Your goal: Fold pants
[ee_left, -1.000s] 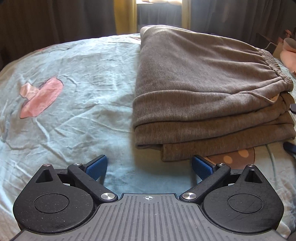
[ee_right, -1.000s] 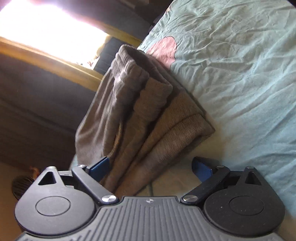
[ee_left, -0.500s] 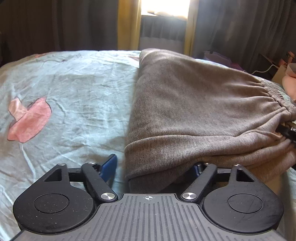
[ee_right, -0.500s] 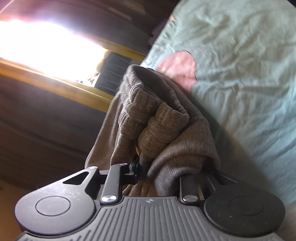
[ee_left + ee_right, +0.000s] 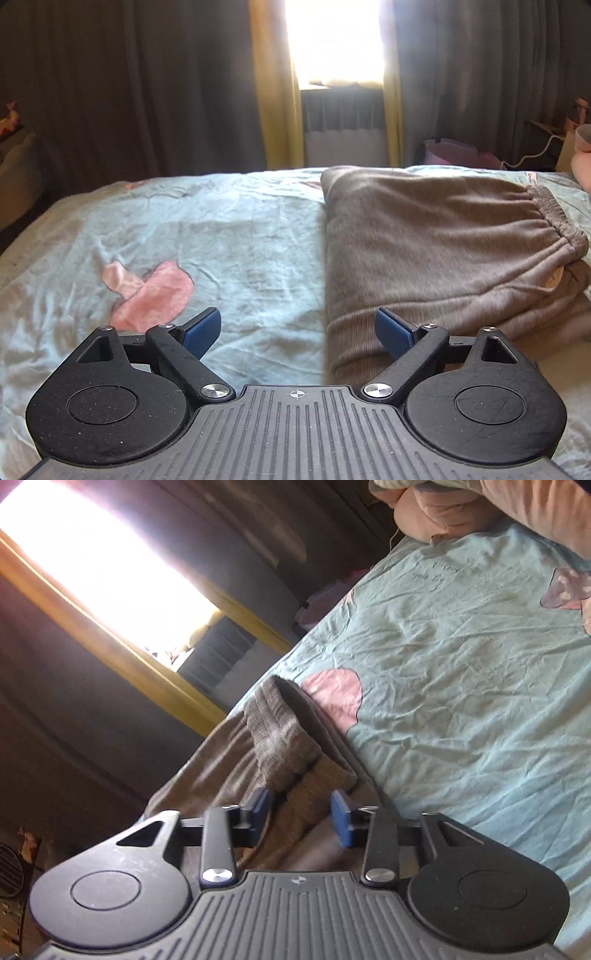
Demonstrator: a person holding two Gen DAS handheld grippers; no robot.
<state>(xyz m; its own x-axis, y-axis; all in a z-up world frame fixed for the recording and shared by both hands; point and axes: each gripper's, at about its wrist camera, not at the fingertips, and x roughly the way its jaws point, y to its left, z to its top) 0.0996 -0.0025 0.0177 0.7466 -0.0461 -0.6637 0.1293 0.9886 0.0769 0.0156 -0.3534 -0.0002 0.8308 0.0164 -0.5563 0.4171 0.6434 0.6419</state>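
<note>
The brown ribbed pants (image 5: 443,251) lie folded in a thick stack on the teal bed sheet (image 5: 221,236), elastic waistband at the right. My left gripper (image 5: 297,328) is open just in front of the stack's near left corner, holding nothing. In the right wrist view, tilted sideways, the stack (image 5: 280,753) shows its cuffed edges. My right gripper (image 5: 301,818) is open with its blue fingers (image 5: 341,821) on either side of a fold, not pinching it.
The sheet has pink heart patches (image 5: 151,295). Dark curtains and a bright window (image 5: 332,40) stand behind the bed. Pink bedding (image 5: 498,506) lies at the far end. Bare sheet (image 5: 461,664) lies beside the stack.
Both grippers were shut on the stack's edges half a second ago. Both have let go, opened and drawn back a little; the stack now rests on the bed.
</note>
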